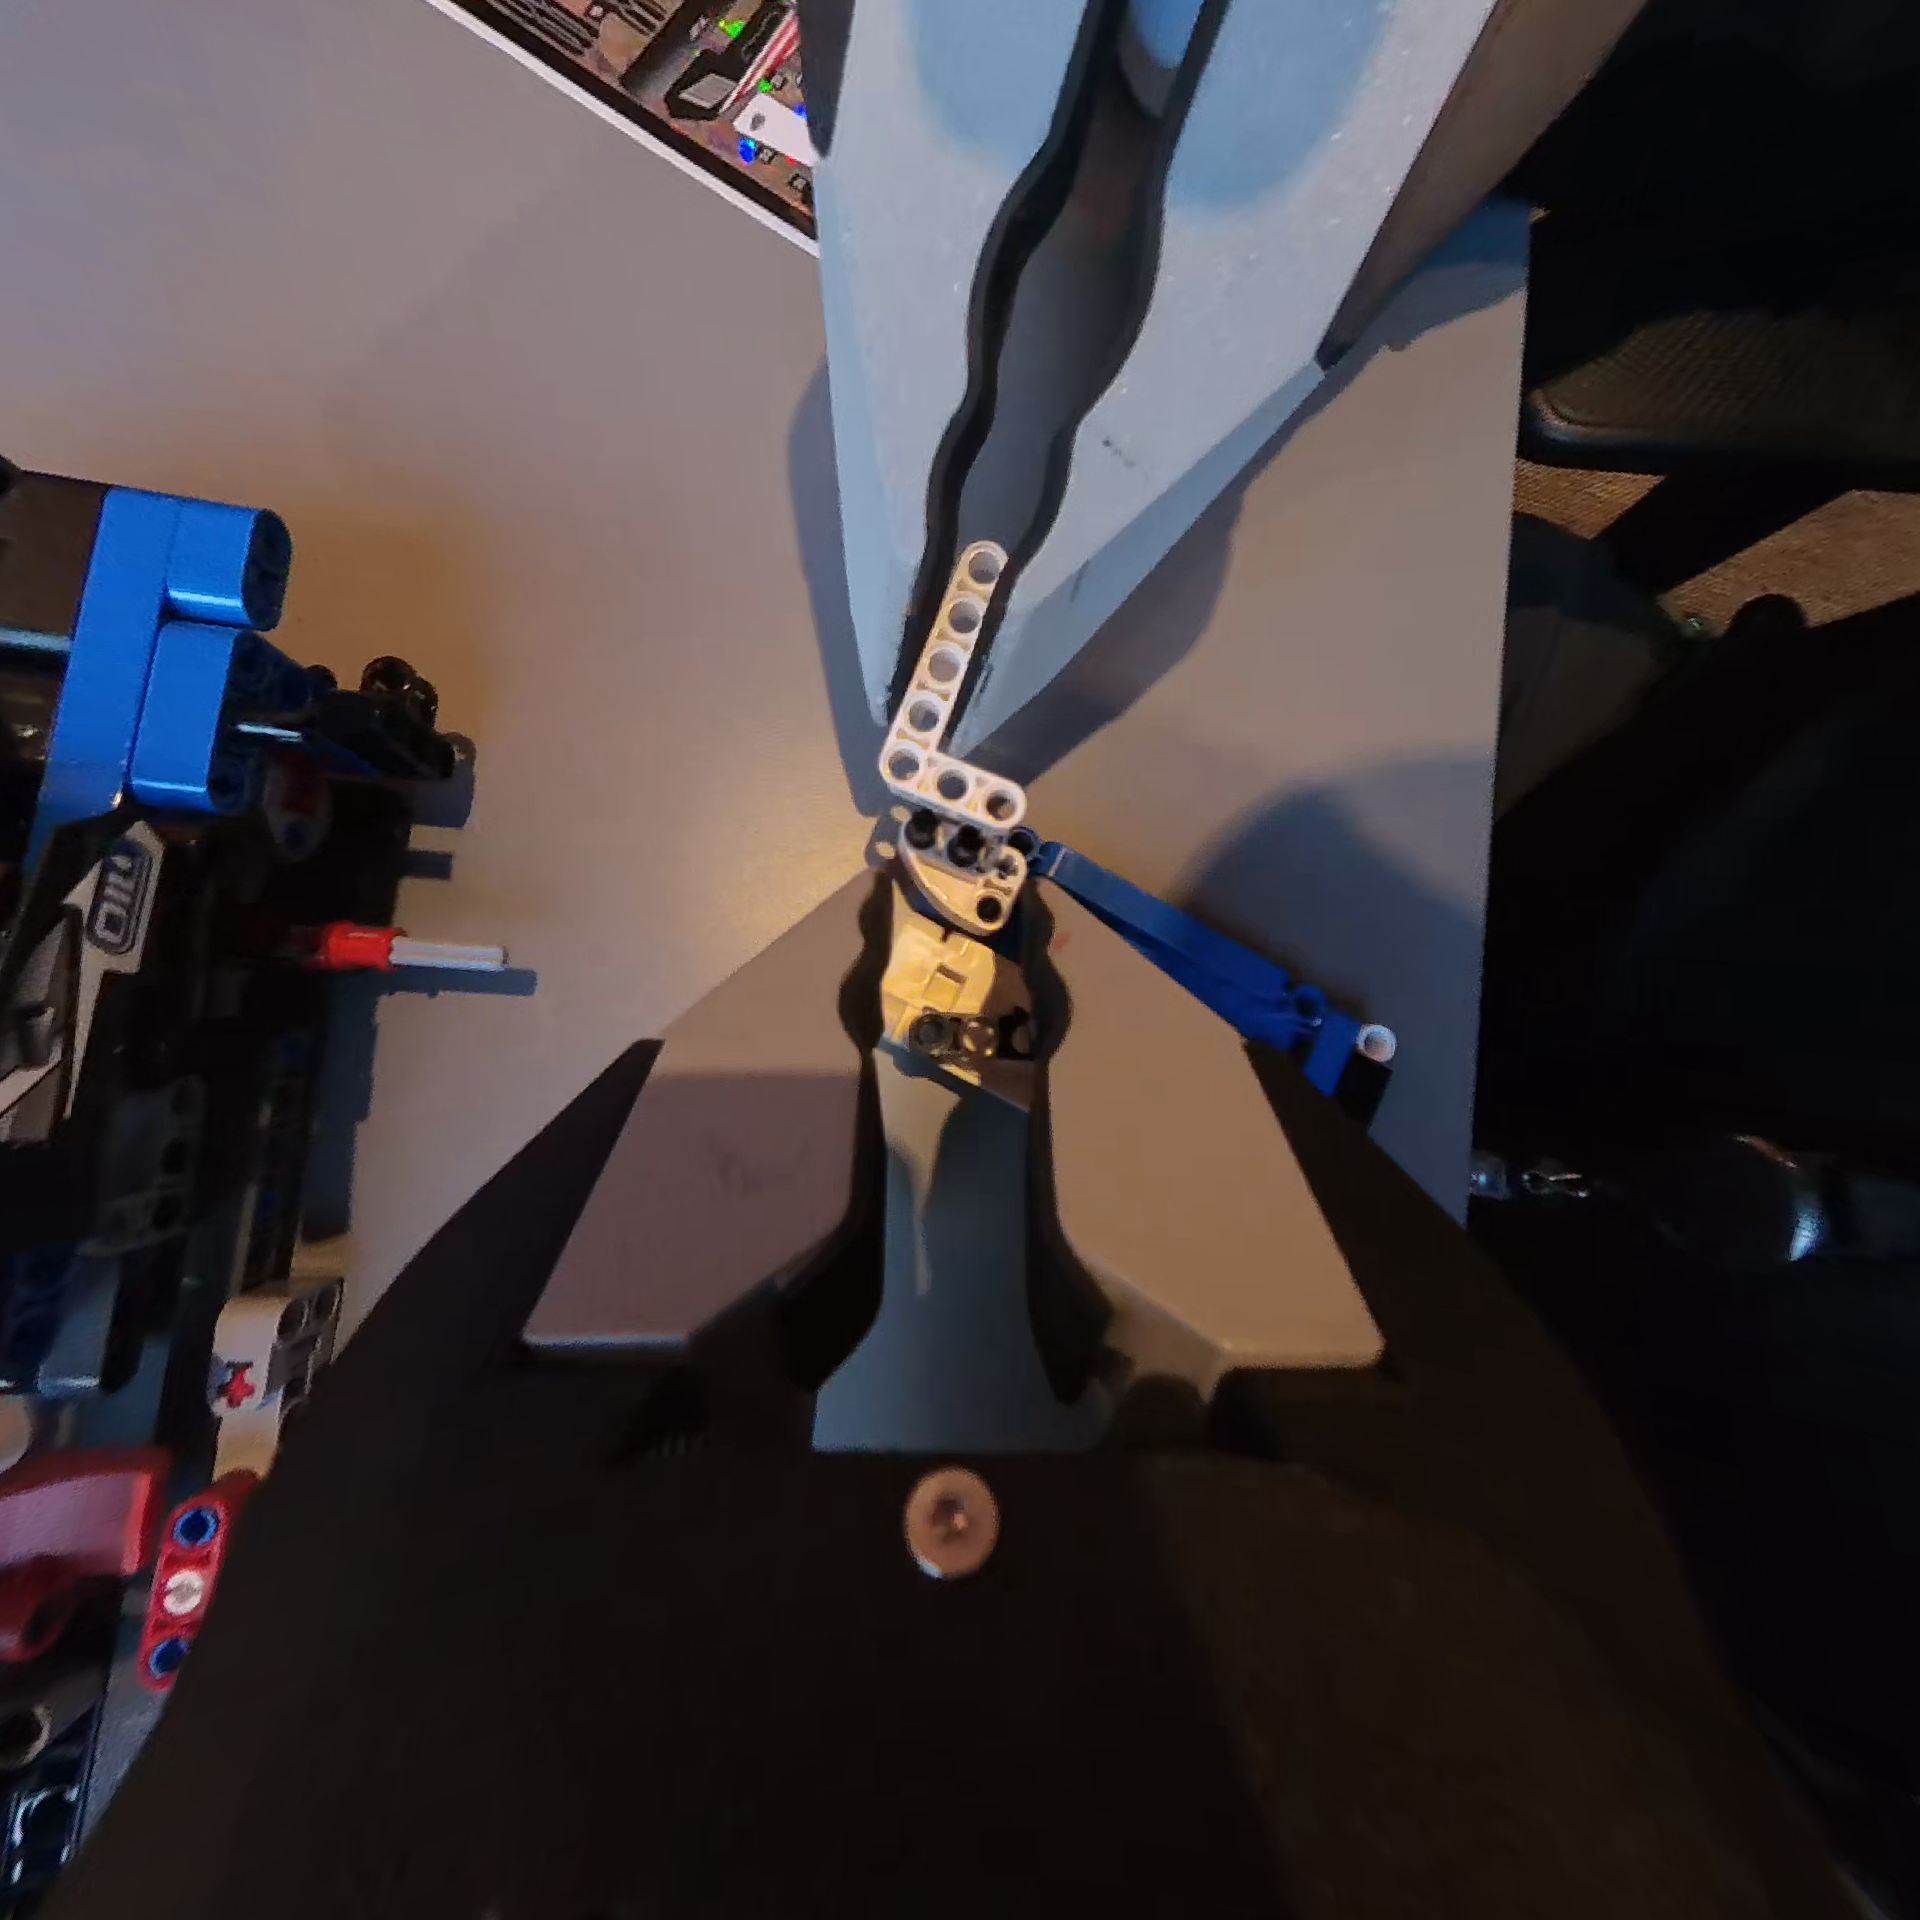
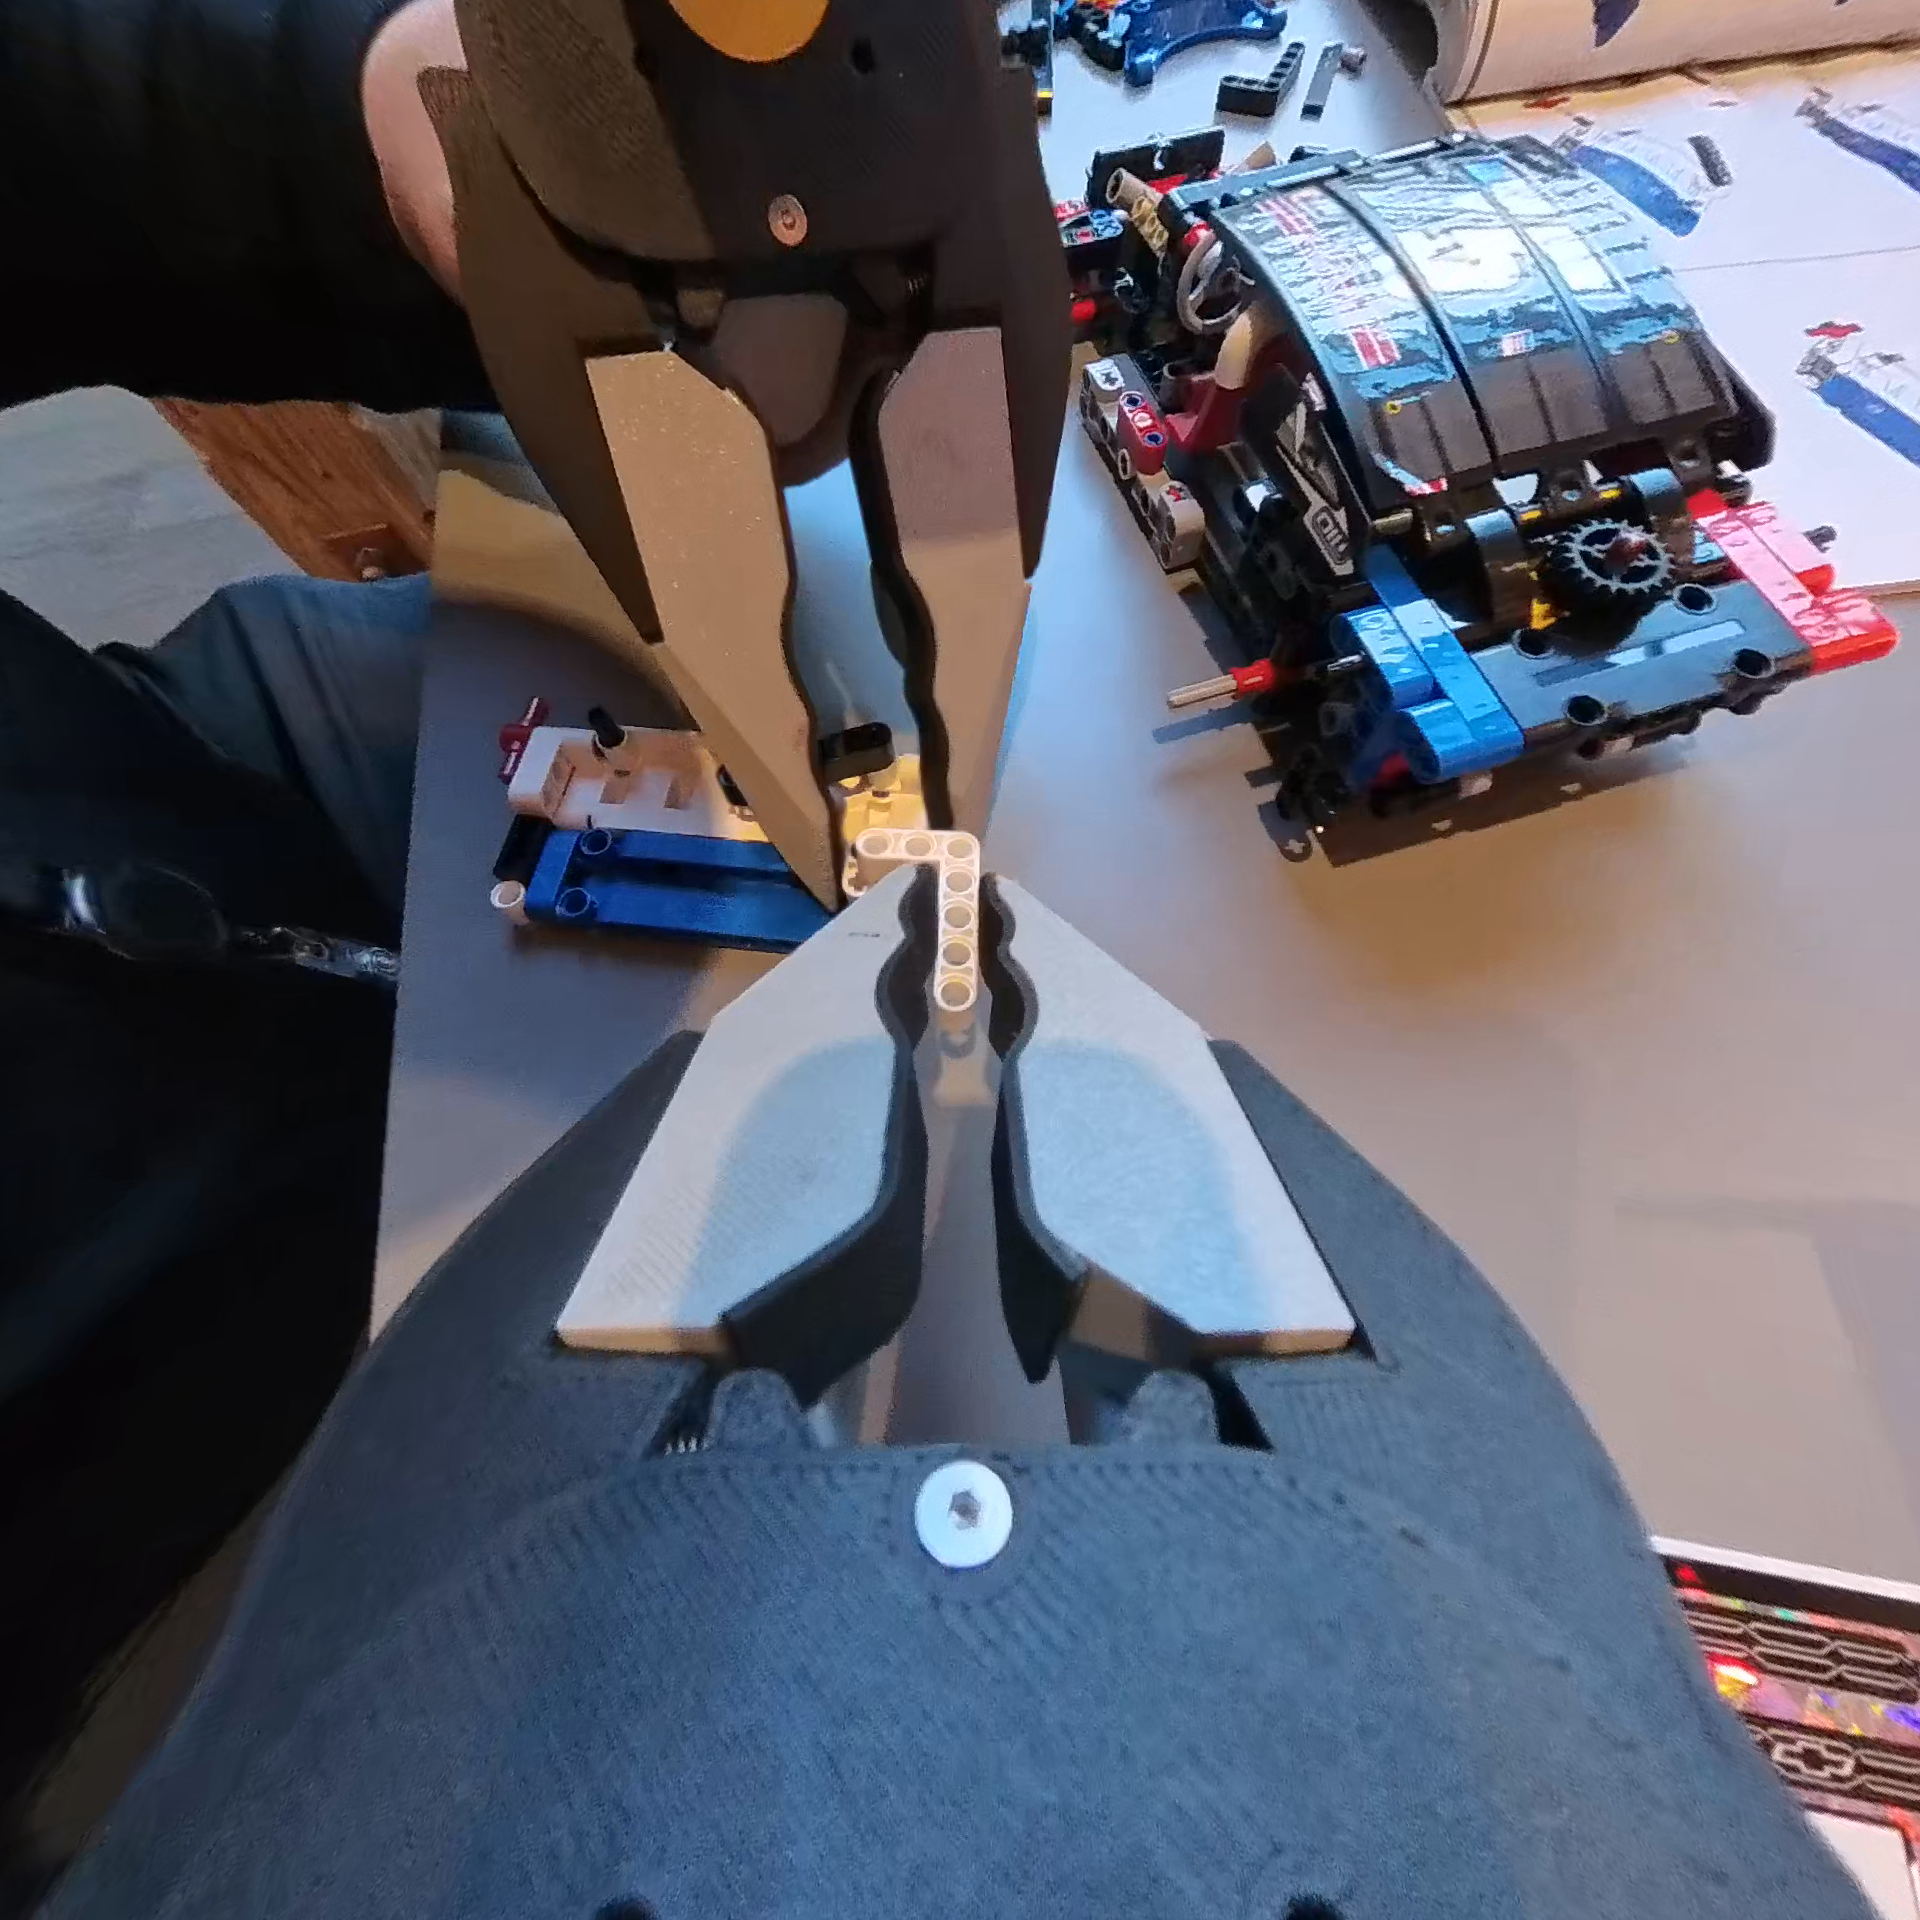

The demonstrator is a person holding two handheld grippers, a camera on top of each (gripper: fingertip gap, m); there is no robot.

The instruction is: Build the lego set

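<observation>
The right gripper (image 2: 951, 914) has its fingers closed on the long arm of a white L-shaped beam (image 2: 951, 935). The left gripper (image 1: 951, 935) clenches a small grey and blue assembly (image 1: 961, 904), and the beam's short arm touches its top. This happens near the counter (image 2: 1455, 1091) edge. The half-built car (image 2: 1455, 436) stands well apart, with free counter between.

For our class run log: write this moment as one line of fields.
stage: joining | right gripper: shut on white L-beam | left gripper: shut on small sub-assembly | beam: at sub-assembly's black pins | car model: aside on table
</observation>
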